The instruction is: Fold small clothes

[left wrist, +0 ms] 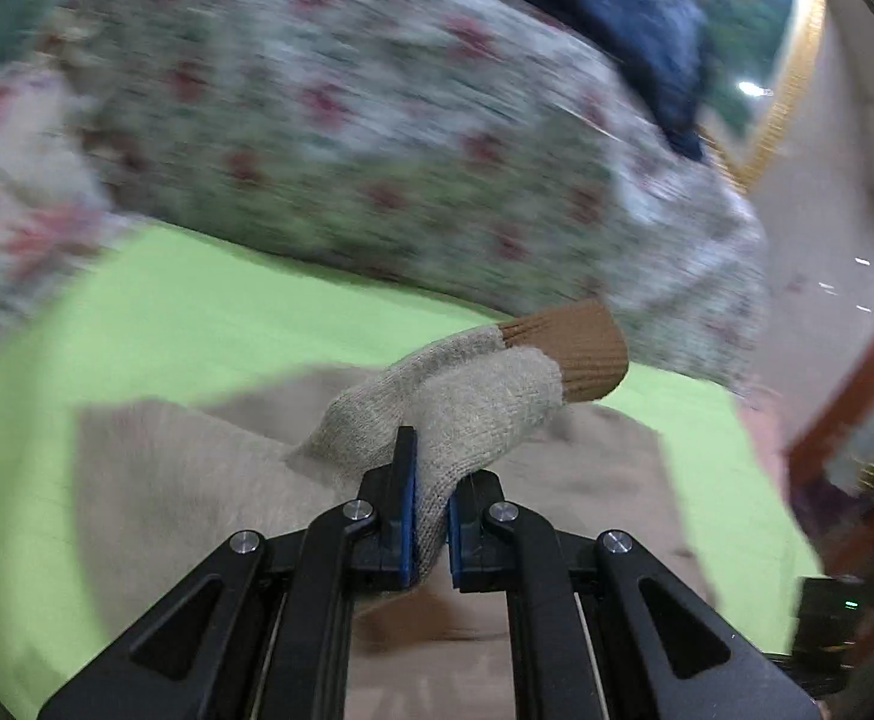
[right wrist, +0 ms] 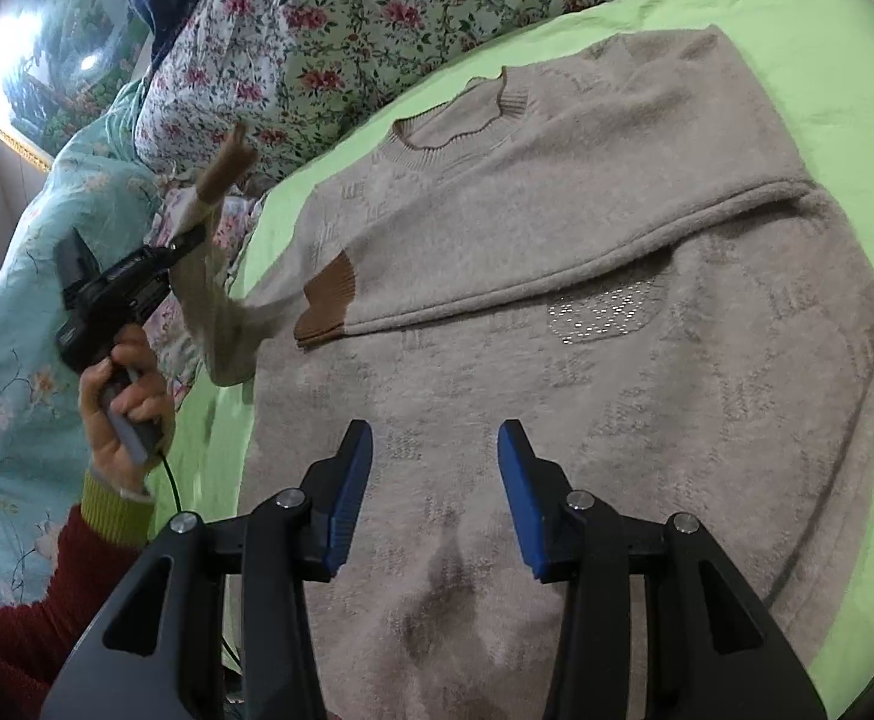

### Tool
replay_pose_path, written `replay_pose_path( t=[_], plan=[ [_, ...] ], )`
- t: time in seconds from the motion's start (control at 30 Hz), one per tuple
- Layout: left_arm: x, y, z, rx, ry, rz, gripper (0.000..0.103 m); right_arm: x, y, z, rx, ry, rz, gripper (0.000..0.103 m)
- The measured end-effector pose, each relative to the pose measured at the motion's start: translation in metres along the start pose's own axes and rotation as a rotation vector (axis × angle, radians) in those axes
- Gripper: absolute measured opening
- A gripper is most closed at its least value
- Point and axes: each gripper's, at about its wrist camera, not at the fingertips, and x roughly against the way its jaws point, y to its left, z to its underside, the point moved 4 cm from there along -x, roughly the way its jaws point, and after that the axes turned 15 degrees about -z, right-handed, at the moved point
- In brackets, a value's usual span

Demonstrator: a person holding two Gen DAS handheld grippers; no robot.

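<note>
A beige knit sweater (right wrist: 557,276) lies flat on a green sheet (right wrist: 827,48), one sleeve folded across its chest with a brown cuff (right wrist: 326,300). My left gripper (left wrist: 431,504) is shut on the other sleeve (left wrist: 473,402) near its brown cuff (left wrist: 575,348) and holds it lifted above the sweater's left edge. It also shows in the right wrist view (right wrist: 188,240), with the cuff (right wrist: 227,165) pointing up. My right gripper (right wrist: 434,450) is open and empty, hovering over the sweater's lower body.
A floral quilt (right wrist: 347,18) is bunched along the far side of the bed, with a turquoise flowered cover (right wrist: 29,312) to the left. A dark blue cloth (left wrist: 617,6) lies on the quilt. A wall with a framed picture (right wrist: 47,60) is behind.
</note>
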Motion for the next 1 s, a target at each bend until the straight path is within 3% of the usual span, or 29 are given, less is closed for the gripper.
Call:
replay_pose_path(
  t=[0.2, 0.3, 0.43, 0.53, 0.67, 0.83, 1.0],
  plan=[
    [-0.051, -0.091, 0.046, -0.103, 0.114, 0.112, 0.007, 0.021, -0.016, -0.002, -0.032, -0.047, 0.021, 0.045],
    [-0.084, -0.114, 0.071, -0.155, 0.182, 0.084, 0.008, 0.029, -0.024, -0.006, -0.043, -0.076, 0.038, 0.045],
    [-0.109, -0.115, 0.089, -0.163, 0.267, 0.054, 0.012, 0.033, -0.032, -0.014, -0.051, -0.102, 0.054, 0.045],
    [-0.108, -0.108, 0.095, -0.153, 0.305, 0.058, 0.023, 0.034, -0.033, -0.022, -0.046, -0.124, 0.056, 0.045],
    [-0.069, -0.09, 0.1, -0.18, 0.249, 0.022, 0.059, 0.03, -0.036, -0.044, -0.028, -0.155, 0.049, 0.045],
    [-0.02, -0.043, 0.102, -0.161, 0.173, -0.077, 0.062, 0.018, -0.048, -0.08, -0.012, -0.21, 0.029, 0.045],
    [0.007, 0.039, 0.101, -0.062, 0.123, -0.321, 0.065, -0.007, -0.074, -0.104, -0.015, -0.195, 0.072, 0.051]
  ],
)
